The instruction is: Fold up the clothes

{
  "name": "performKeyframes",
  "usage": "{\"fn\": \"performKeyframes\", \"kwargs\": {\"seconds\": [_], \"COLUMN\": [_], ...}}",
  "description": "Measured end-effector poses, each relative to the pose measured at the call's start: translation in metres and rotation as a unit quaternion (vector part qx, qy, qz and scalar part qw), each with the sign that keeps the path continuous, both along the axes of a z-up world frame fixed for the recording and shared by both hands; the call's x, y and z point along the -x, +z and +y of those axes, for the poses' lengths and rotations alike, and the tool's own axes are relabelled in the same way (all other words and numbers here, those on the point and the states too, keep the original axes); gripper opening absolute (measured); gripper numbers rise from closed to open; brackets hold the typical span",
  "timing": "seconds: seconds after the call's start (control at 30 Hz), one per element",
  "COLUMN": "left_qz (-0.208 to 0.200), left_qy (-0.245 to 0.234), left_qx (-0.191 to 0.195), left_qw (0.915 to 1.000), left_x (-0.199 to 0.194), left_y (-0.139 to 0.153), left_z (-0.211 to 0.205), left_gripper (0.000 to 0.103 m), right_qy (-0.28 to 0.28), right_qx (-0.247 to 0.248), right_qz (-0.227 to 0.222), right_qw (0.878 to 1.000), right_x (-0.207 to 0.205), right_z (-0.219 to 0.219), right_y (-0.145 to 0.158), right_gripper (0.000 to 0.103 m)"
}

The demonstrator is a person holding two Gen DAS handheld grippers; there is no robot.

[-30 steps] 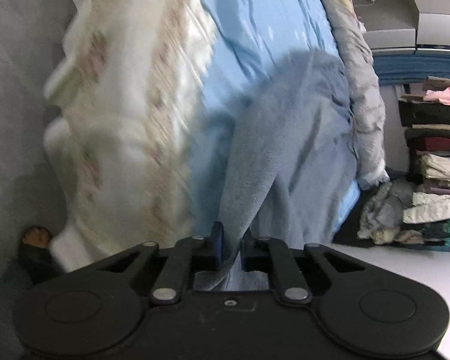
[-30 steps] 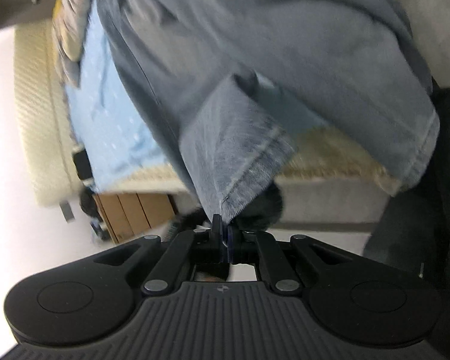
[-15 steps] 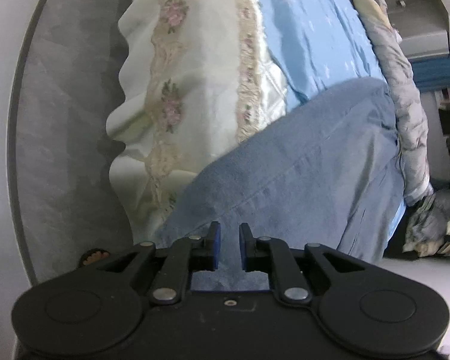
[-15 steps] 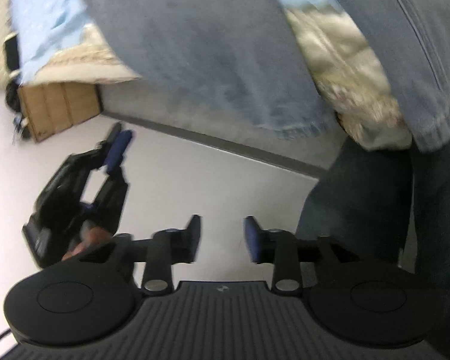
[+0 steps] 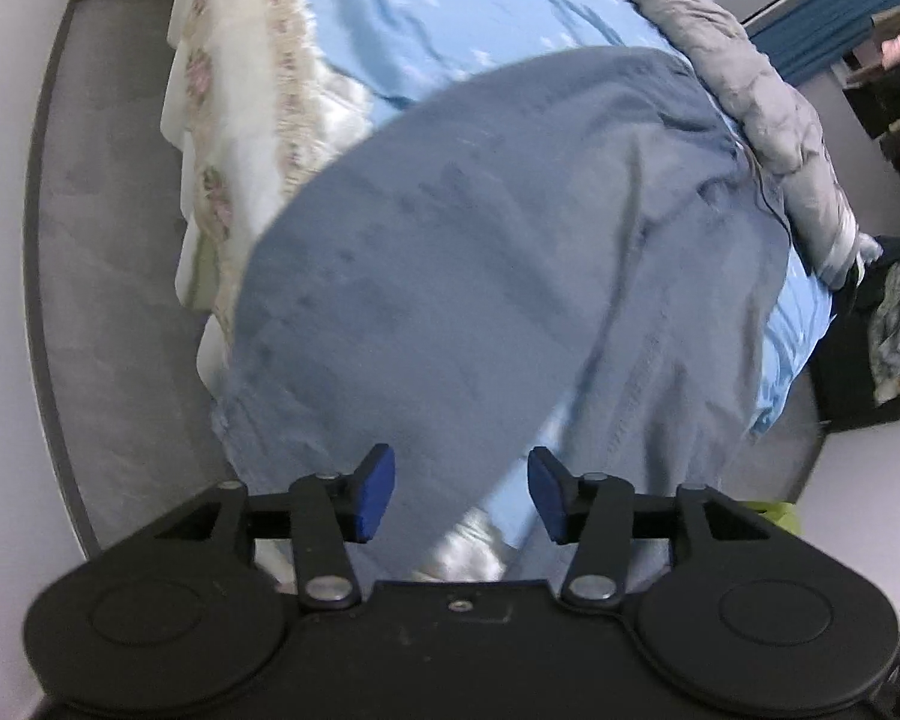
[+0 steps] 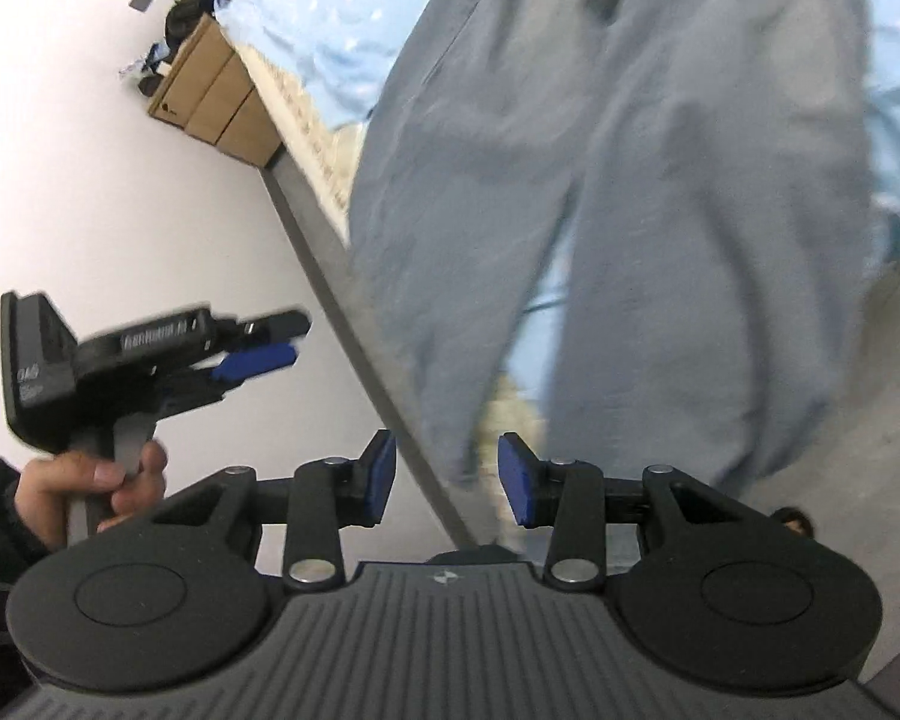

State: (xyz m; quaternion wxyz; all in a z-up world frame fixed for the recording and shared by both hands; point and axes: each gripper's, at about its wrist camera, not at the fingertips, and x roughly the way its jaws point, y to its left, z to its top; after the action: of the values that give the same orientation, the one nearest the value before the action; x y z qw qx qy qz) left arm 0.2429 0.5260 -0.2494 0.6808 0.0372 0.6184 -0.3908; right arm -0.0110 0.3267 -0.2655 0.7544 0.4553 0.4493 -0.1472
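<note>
Left tool point(image 5: 461, 495) spread wide, blue pads point(image 5: 373, 501) apart with nothing between them, hovering just short of the near edge of the blue-grey garment point(image 5: 510, 276). Right tool point(image 6: 447, 483) likewise wide and empty, its pads point(image 6: 519, 489) framing the lower end of the same garment point(image 6: 630, 180) without touching it.

Garment spread over the bed, lying on the light blue sheet point(image 5: 450, 12) and draping past the near edge of the mattress toward the floor. From the right wrist view, two long hanging sections side by side, with sheet showing in the gap between them; cannot tell whether trouser legs or folds of a shirt. Fabric blurred in both views, seams faint.

Cream lace-trimmed bed skirt point(image 5: 234, 138) with small floral pattern hanging along the bed's side, left of the garment. Grey quilted blanket point(image 5: 768, 102) bunched along the far right edge of the sheet, beside the garment's upper end. Grey bed frame point(image 5: 108, 240) curving below the skirt.

Seen from the right wrist: left tool point(image 6: 252, 360) off to the left above the white floor point(image 6: 120, 210), gripped at its handle by the left hand point(image 6: 99, 480), well apart from the cloth. Cardboard boxes point(image 6: 216, 102) tucked beside the bed's far corner.
</note>
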Motion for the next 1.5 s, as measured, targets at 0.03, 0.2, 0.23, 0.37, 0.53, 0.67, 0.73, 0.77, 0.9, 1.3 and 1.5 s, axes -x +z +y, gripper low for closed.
{"fn": "performKeyframes", "kwargs": {"seconds": [0.03, 0.2, 0.23, 0.37, 0.53, 0.67, 0.73, 0.77, 0.9, 1.3, 1.5], "left_qz": [-0.004, -0.023, -0.029, -0.049, -0.069, -0.08, -0.074, -0.071, -0.077, -0.082, -0.008], "left_qy": [0.004, -0.001, -0.004, -0.011, -0.014, -0.015, -0.012, -0.012, -0.006, 0.098, 0.28], "left_qx": [-0.003, -0.017, -0.019, -0.023, -0.023, -0.026, -0.027, -0.025, -0.025, -0.075, -0.03], "left_qw": [1.0, 0.9996, 0.9994, 0.9985, 0.9972, 0.9963, 0.9968, 0.9971, 0.9967, 0.989, 0.9596], "left_x": [0.015, 0.081, 0.091, 0.119, 0.136, 0.14, 0.138, 0.136, 0.13, 0.15, 0.162], "left_y": [0.004, 0.024, 0.029, 0.043, 0.054, 0.055, 0.056, 0.057, 0.062, 0.054, 0.056], "left_z": [-0.005, -0.037, -0.045, -0.077, -0.115, -0.15, -0.167, -0.177, -0.21, -0.278, -0.247], "left_gripper": [0.048, 0.049, 0.05, 0.052, 0.055, 0.057, 0.058, 0.058, 0.062, 0.062, 0.067], "right_qy": [0.004, 0.009, 0.008, 0.005, 0.002, 0.004, 0.009, 0.013, 0.027, 0.069, 0.147], "right_qx": [0.007, 0.034, 0.039, 0.059, 0.085, 0.114, 0.122, 0.126, 0.139, 0.177, 0.18], "right_qz": [-0.003, -0.014, -0.018, -0.029, -0.033, -0.028, -0.028, -0.027, -0.026, -0.024, -0.041], "right_qw": [1.0, 0.999, 0.999, 0.998, 0.996, 0.993, 0.992, 0.992, 0.99, 0.981, 0.972], "right_x": [0.012, 0.065, 0.072, 0.093, 0.102, 0.103, 0.103, 0.103, 0.103, 0.104, 0.092], "right_z": [-0.007, -0.045, -0.052, -0.079, -0.114, -0.146, -0.163, -0.173, -0.21, -0.323, -0.383], "right_y": [0.001, 0.014, 0.016, 0.026, 0.037, 0.049, 0.052, 0.053, 0.057, 0.067, 0.07], "right_gripper": [0.042, 0.041, 0.041, 0.041, 0.041, 0.041, 0.041, 0.041, 0.041, 0.041, 0.043]}}
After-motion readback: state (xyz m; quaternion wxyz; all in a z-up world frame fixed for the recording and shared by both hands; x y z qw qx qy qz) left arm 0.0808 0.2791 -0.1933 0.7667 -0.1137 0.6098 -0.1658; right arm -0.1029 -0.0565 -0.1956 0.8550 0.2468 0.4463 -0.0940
